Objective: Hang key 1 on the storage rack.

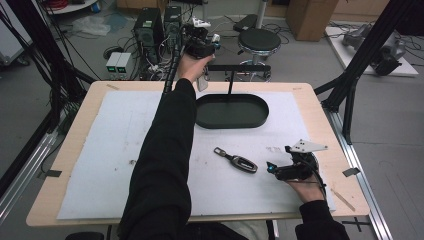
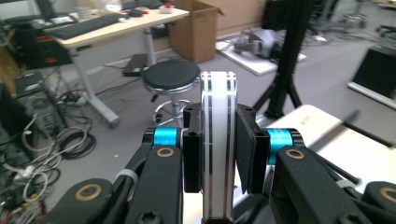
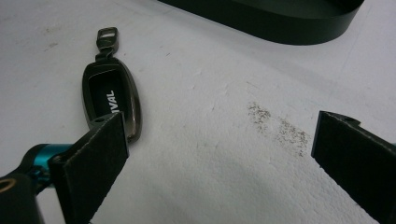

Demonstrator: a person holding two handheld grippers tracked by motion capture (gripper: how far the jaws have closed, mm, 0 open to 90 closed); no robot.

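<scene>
1. The left gripper [image 2: 218, 154] has black jaws with bright blue metal collars and brass-coloured rivets.
2. Between those jaws sits a slim white object [image 2: 218, 140] with two thin dark stripes running along its edge.
3. The right gripper [image 3: 219, 158] shows matt black pads and a blue collar at 8 o'clock of its own view.
4. The key fob [image 3: 111, 100] is dark bronze-grey around a black face with white lettering.
5. The oval tray [image 1: 232, 111], at 12 o'clock from the fob, is dark green-black.
6. The mat [image 1: 100, 150] is pale grey-white with brownish speckles; the table [image 1: 70, 150] edge is light wood.
7. The stool [image 2: 170, 74] seat is black on chrome.
</scene>
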